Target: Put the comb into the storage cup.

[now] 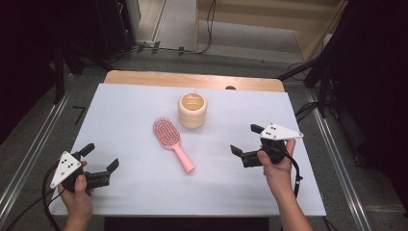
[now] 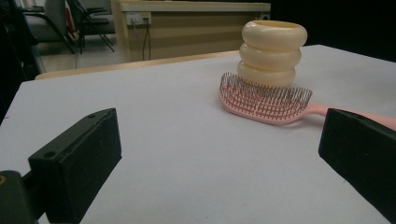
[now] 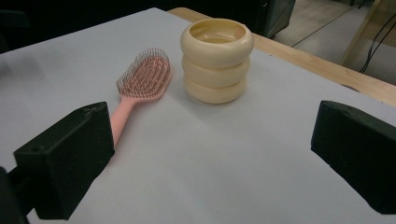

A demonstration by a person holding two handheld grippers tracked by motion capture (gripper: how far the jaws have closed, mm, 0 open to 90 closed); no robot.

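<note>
A pink hairbrush (image 1: 172,142) lies bristles up in the middle of the white table top (image 1: 130,110), its handle pointing to the near right. Just behind it stands a cream ribbed cup (image 1: 192,110), upright and empty as far as I see. My left gripper (image 1: 100,159) rests open at the near left, well clear of the brush. My right gripper (image 1: 247,139) is open at the right, apart from the cup. In the left gripper view the hairbrush (image 2: 264,101) lies in front of the cup (image 2: 273,52). The right gripper view shows the cup (image 3: 217,59) beside the hairbrush (image 3: 140,84).
The white top covers a wooden table whose far edge (image 1: 192,79) shows bare. Cables (image 1: 144,45) and dark stands ring the table on the floor. Metal rails (image 1: 337,159) run along both sides.
</note>
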